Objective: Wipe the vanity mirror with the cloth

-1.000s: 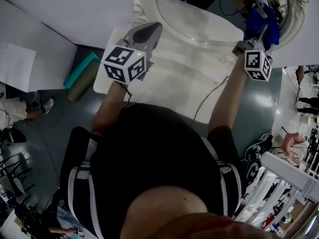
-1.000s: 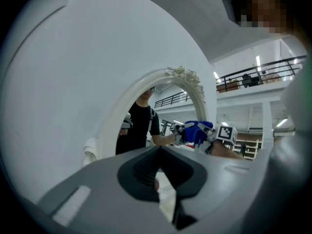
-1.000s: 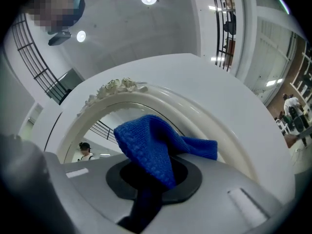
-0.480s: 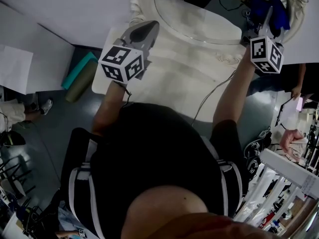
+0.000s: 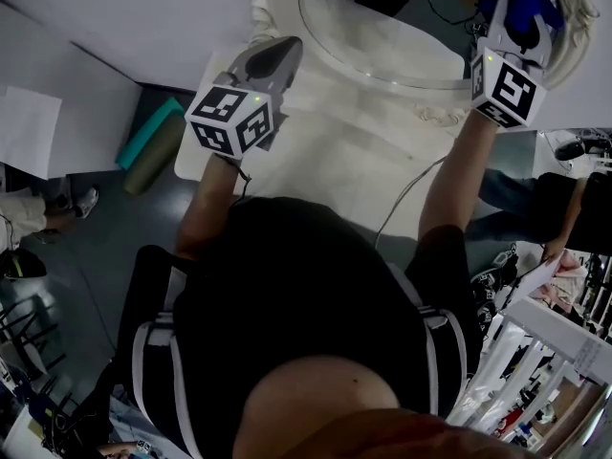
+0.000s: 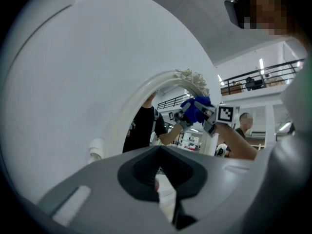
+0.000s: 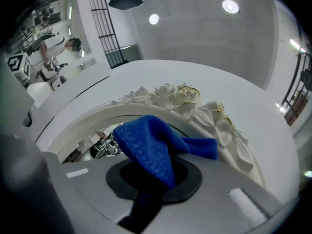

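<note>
Blue cloth (image 7: 146,150) in right gripper (image 7: 152,182) now higher on mirror (image 5: 382,38).

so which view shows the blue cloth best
The right gripper view: the blue cloth fills its centre, clamped in the right gripper. The head view catches only a blue scrap at the top edge; the left gripper view shows it small and far off.

Cloth (image 7: 146,150) blue, knit weave. Mirror frame (image 7: 180,96) white, floral relief with gold flecks. Left gripper (image 5: 287,51) and right gripper (image 5: 516,10) grey, their cubes black-and-white squares. Surface (image 5: 335,161) cream. Shirt (image 5: 306,295) black. Floor (image 5: 105,228) dark grey; rolls on it teal (image 5: 153,130) and olive (image 5: 161,156).
</note>
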